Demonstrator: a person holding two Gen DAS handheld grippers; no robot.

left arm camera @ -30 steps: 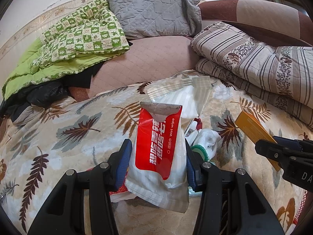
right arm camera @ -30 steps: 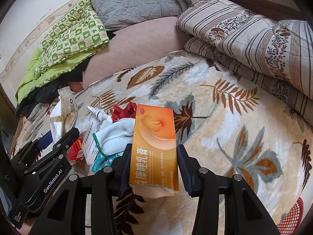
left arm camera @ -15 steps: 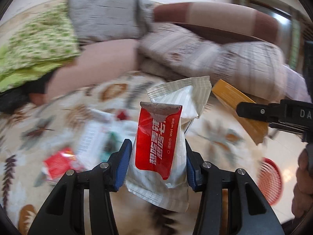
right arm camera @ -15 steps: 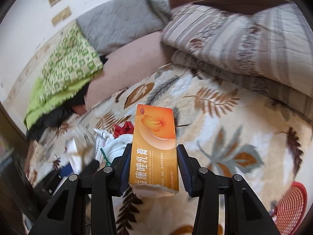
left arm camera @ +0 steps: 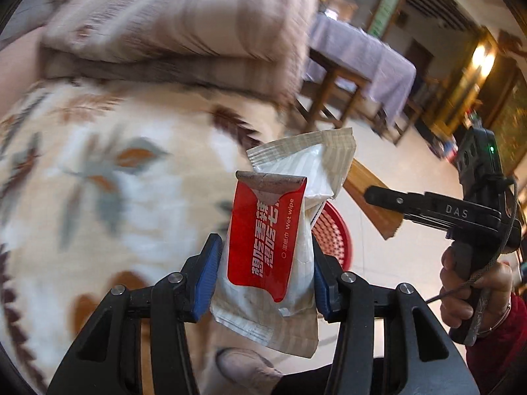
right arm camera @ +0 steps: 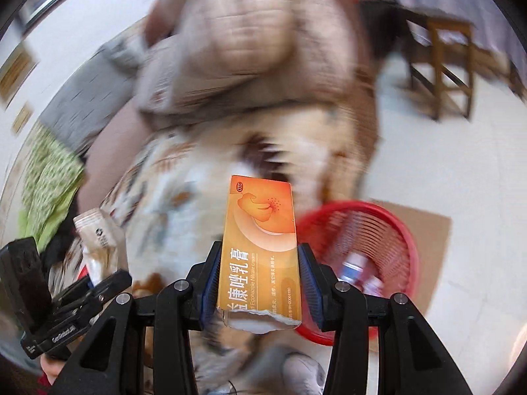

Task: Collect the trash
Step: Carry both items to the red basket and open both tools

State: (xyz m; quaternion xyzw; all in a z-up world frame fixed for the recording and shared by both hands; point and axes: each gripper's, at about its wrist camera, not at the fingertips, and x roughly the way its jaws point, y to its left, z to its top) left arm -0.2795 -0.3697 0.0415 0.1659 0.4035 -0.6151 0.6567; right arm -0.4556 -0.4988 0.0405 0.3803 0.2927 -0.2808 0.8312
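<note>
A red and white wet-wipe packet (left arm camera: 266, 247) is clamped upright between the blue-padded fingers of the left gripper (left arm camera: 263, 273), with a second pale wrapper (left arm camera: 316, 161) pinched behind it. An orange cream carton (right arm camera: 262, 247), torn at its lower end, is held the same way by the right gripper (right arm camera: 260, 283). Both loads are carried in the air near the edge of the bed (left arm camera: 98, 181), and the red mesh basket (right arm camera: 388, 240) is seen on the floor just beyond the carton, with some small items already lying in it. The step in hand is judged to be the carry to the basket. It would be done well if each gripper were brought fully over the basket's opening before the fingers are parted, and if the two were released one after the other so that they are not crowded at the rim; the light wrappers should be let go low, since they may drift or cling to a pad. Compared with a second ago, both views have been swung away from the heap of litter on the bed toward the floor, the basket has come into sight, and the background is now heavily blurred, while both grasps are unchanged.
</note>
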